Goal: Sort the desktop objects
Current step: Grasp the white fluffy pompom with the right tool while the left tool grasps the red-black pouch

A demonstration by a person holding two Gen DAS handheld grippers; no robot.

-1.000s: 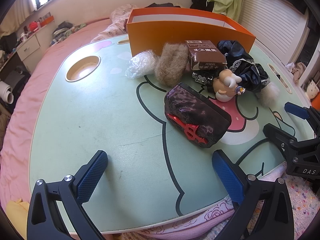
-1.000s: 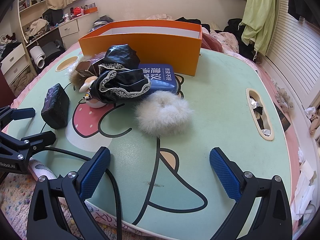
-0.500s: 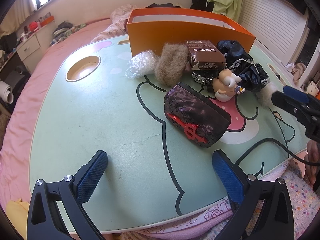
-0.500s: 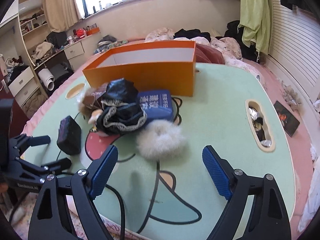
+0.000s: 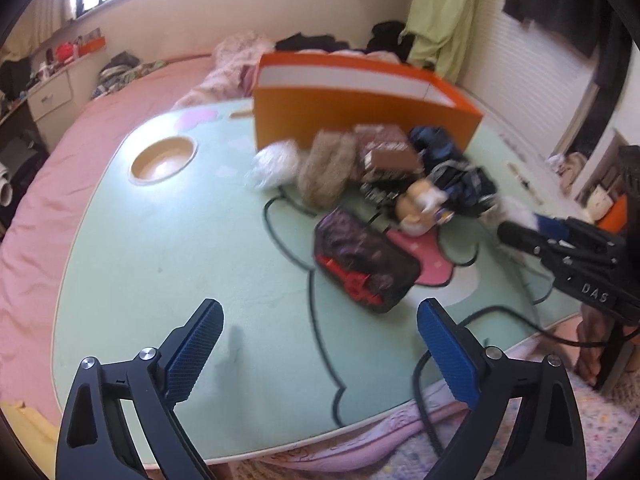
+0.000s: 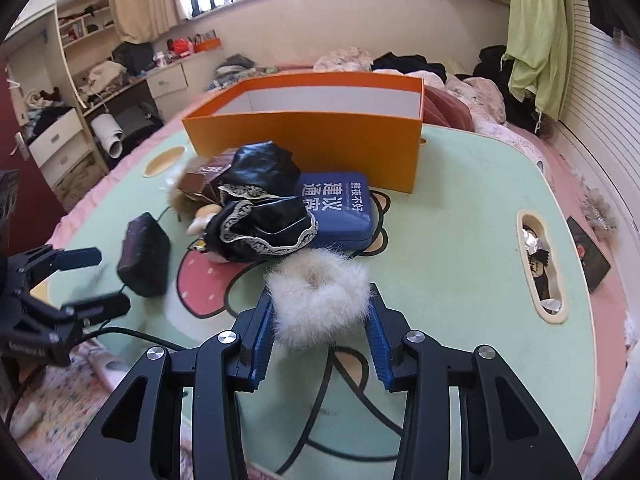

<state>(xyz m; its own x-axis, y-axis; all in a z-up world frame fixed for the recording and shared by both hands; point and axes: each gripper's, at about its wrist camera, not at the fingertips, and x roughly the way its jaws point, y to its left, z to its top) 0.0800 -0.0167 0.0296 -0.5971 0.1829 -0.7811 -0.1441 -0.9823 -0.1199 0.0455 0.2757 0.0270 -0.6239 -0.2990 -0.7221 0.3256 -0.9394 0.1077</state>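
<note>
My right gripper (image 6: 318,334) is shut on a white fluffy scrunchie (image 6: 320,296) on the green table (image 6: 460,240). Behind it lie a blue case (image 6: 340,208), black lace-trimmed cloth (image 6: 260,200), a small doll (image 6: 202,218) and a dark pouch (image 6: 144,256). An open orange box (image 6: 312,132) stands at the back. My left gripper (image 5: 320,344) is open and empty above the table's near edge, short of the dark pouch (image 5: 366,260). The right gripper also shows in the left wrist view (image 5: 532,228).
A brown fur puff (image 5: 326,170), a clear plastic wad (image 5: 274,164) and a brown box (image 5: 384,152) lie before the orange box (image 5: 360,108). The table has a cup recess (image 5: 162,160) and a slot holding clutter (image 6: 540,264). A black cable (image 5: 500,320) trails over the edge.
My right gripper moved forward to the white scrunchie and closed on it. My left gripper lifted and pulled back a little, still open.
</note>
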